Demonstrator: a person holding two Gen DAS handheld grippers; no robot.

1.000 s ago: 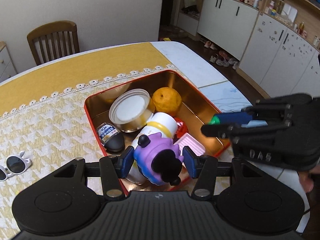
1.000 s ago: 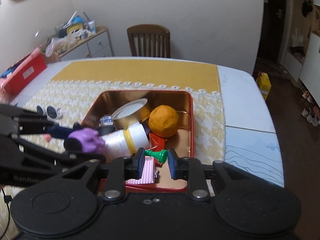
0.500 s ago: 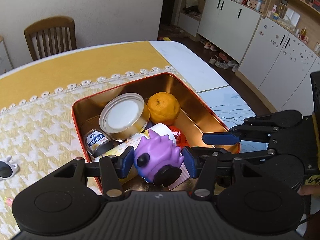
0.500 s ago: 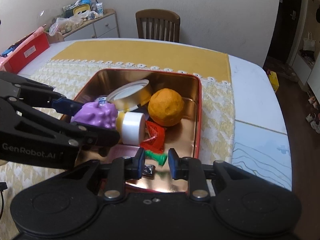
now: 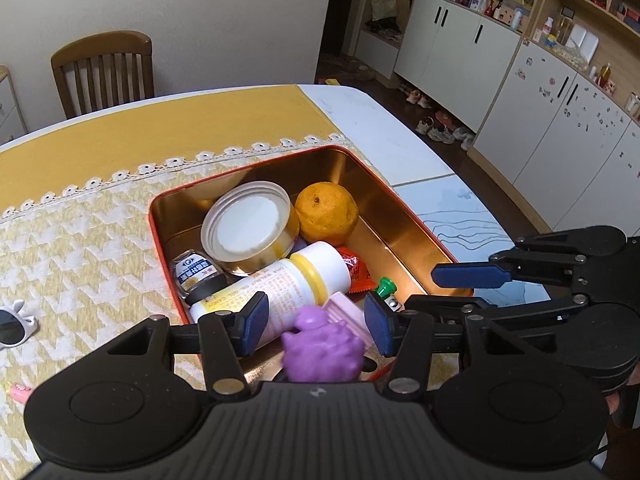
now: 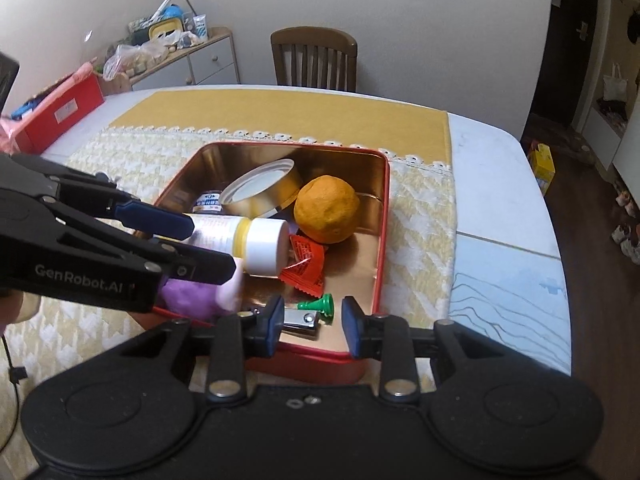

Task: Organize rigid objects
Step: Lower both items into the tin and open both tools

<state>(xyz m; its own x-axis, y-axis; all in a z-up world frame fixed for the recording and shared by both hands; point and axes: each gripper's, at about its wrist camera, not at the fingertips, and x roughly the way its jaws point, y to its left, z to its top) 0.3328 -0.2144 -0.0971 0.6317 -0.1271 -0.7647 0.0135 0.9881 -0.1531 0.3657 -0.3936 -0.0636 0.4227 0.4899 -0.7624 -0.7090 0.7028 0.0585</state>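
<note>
Releasing is done: your left gripper (image 5: 314, 322) and right gripper (image 6: 312, 326) jaws now stand apart, empty; purple toy (image 5: 322, 350) and green pawn (image 6: 318, 306) rest in the tin (image 6: 382, 220).

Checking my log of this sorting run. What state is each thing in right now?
Left gripper: open, empty.
Right gripper: open, empty.
Purple toy: released, in tin.
Tin: lidless, holding items.
Bottle: capped, on its side.
Can: tilted, closed.
Orange: whole.
Sunglasses: outside tin, on cloth.
</note>
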